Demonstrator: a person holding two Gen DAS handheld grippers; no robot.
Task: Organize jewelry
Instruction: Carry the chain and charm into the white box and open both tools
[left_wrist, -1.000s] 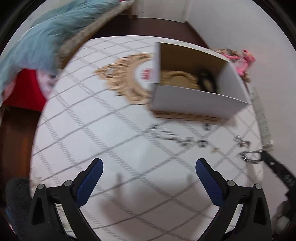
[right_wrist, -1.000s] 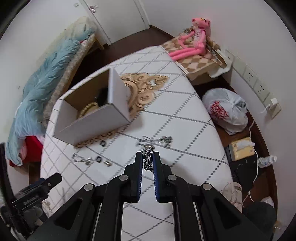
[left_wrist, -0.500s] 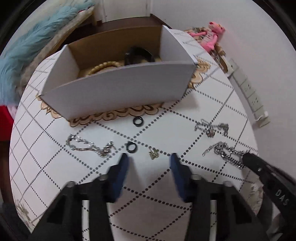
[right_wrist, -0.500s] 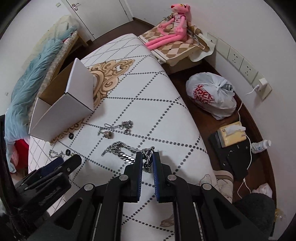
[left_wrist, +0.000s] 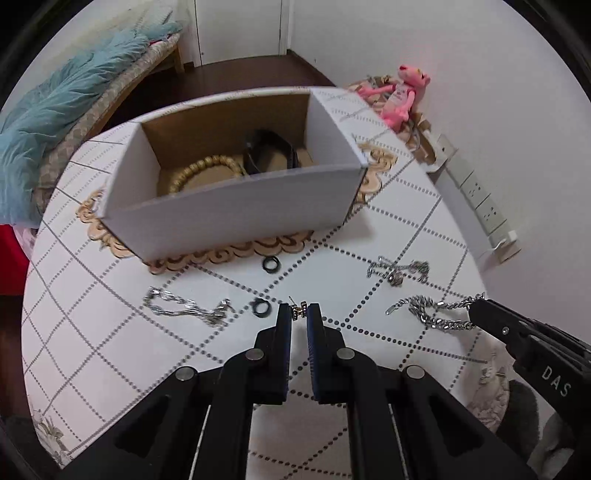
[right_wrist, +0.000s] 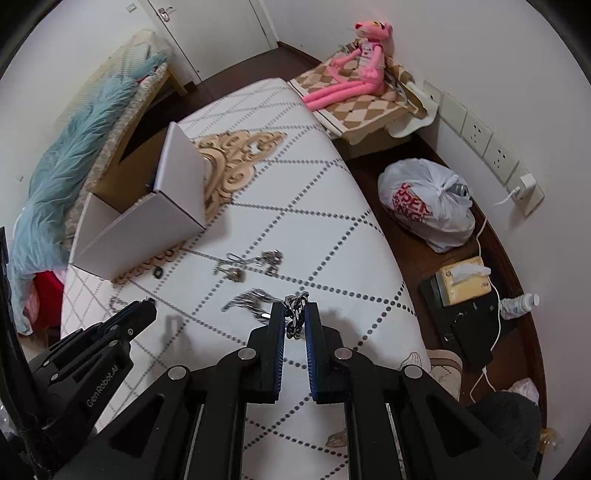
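Note:
My left gripper (left_wrist: 298, 314) is shut on a small gold earring (left_wrist: 299, 312), low over the white table (left_wrist: 110, 350). My right gripper (right_wrist: 295, 317) is shut on a thick silver chain (right_wrist: 293, 314); the rest of the chain (left_wrist: 436, 314) trails on the table. An open white box (left_wrist: 236, 214) holds a gold bead bracelet (left_wrist: 201, 171) and a black band (left_wrist: 271, 151). Two black rings (left_wrist: 271, 264) (left_wrist: 260, 307), a thin silver chain (left_wrist: 184, 308) and a silver necklace (left_wrist: 399, 269) lie in front of the box.
A gold ornate mat (left_wrist: 229, 253) lies under the box. A pink plush toy (right_wrist: 354, 74) sits on a side stand by the wall. On the floor at right are a white plastic bag (right_wrist: 428, 206), a tissue box (right_wrist: 465, 280) and a bottle (right_wrist: 519, 304).
My left gripper swung toward the box, came down and shut on the gold earring. My right gripper, still holding the silver chain, lowered it onto the table.

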